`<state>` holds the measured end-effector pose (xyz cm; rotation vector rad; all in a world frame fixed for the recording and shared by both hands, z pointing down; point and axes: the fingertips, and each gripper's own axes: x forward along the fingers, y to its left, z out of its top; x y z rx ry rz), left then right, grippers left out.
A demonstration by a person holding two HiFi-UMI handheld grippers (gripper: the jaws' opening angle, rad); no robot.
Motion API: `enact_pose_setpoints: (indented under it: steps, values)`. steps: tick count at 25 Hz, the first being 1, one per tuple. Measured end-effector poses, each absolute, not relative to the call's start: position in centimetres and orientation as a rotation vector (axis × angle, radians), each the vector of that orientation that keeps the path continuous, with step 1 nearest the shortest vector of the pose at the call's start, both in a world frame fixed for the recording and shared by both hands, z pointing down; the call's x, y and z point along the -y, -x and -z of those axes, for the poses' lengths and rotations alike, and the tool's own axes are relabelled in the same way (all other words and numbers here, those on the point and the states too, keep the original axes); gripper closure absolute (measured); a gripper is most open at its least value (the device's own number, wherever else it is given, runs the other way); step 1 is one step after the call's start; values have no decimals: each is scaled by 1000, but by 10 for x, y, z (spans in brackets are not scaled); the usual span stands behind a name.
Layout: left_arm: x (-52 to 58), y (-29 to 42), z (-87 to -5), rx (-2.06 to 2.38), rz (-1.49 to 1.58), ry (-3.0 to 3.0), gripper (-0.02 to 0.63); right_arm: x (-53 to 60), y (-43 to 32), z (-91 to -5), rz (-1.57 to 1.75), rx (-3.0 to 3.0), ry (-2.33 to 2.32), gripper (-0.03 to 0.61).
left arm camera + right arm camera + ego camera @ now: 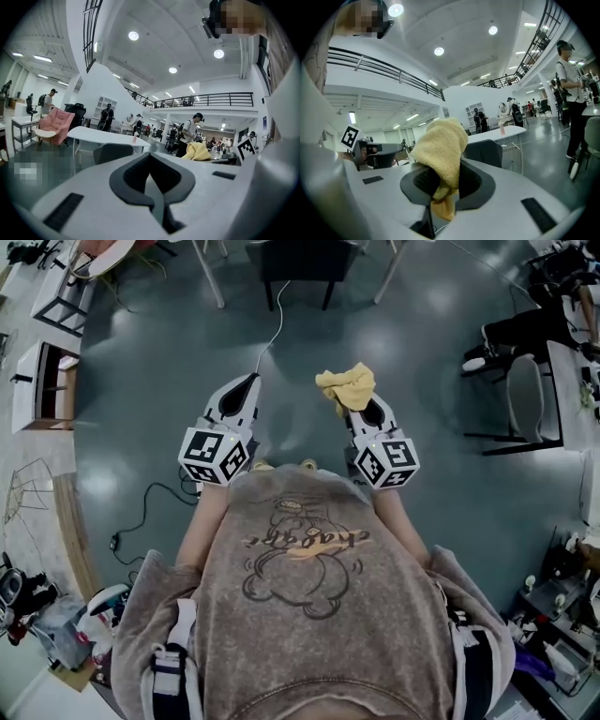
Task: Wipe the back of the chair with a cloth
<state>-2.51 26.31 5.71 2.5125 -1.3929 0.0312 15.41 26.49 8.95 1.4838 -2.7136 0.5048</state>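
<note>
Left hand-held gripper (247,388): jaws pressed together, nothing between them, pointing to 12 o'clock over grey floor (394,334). Right hand-held gripper (360,401): jaws clamped on yellow cloth (346,384); cloth bunched above jaw tips, tail hanging down between them. Dark chair (305,259) at 12 o'clock, well apart from both grippers, cloth not touching it.

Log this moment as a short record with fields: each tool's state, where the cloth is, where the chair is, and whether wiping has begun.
left tool: jaws shut, nothing between them
right tool: shut on a crumpled yellow terry cloth
chair: dark grey chair straight ahead, apart from both tools
cloth contact: held in the air, not touching the chair
wiping: not yet begun
</note>
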Motion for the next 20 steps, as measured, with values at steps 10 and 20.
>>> enact_pose_setpoints:
  steps: [10,20]
  values:
    - [-250,15,-56,1450,3,-2503,604,-254,-164,-96,-521,2742,-1430,492]
    - [-162,35,-66,1422,8,-2493,604,-173,-136,-108,-546,2725,-1409,492]
